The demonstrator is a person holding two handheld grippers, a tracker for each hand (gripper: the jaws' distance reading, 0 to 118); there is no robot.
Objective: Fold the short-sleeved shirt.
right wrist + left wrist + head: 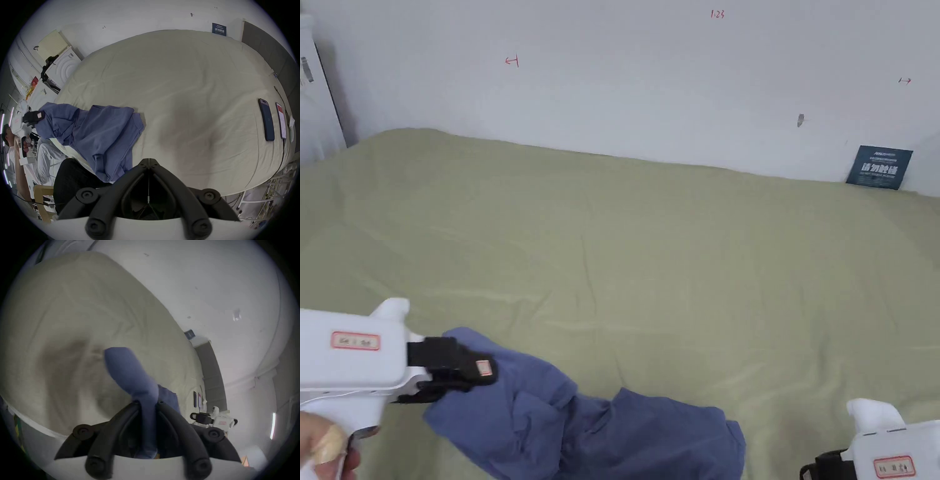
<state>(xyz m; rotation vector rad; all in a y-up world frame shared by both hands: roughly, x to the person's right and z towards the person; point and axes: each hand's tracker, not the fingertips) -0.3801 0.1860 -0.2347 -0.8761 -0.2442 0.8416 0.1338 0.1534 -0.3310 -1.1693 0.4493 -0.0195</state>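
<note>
- The right tool point(148, 160), black-jawed on a white body, hovers with its jaws clenched together on nothing, above the near edge of the bed.
- The left tool point(148, 402) grasps a bunched fold of the crumpled blue short-sleeved cotton shirt point(594, 425) between both jaws, lifting that end.
- The rest of the shirt lies heaped on the pale green bedsheet point(650, 250), at the near edge.
- Two dark smartphones point(267, 120) lie side by side near the bed's right edge.
- A white wall point(625, 75) stands behind the bed.
</note>
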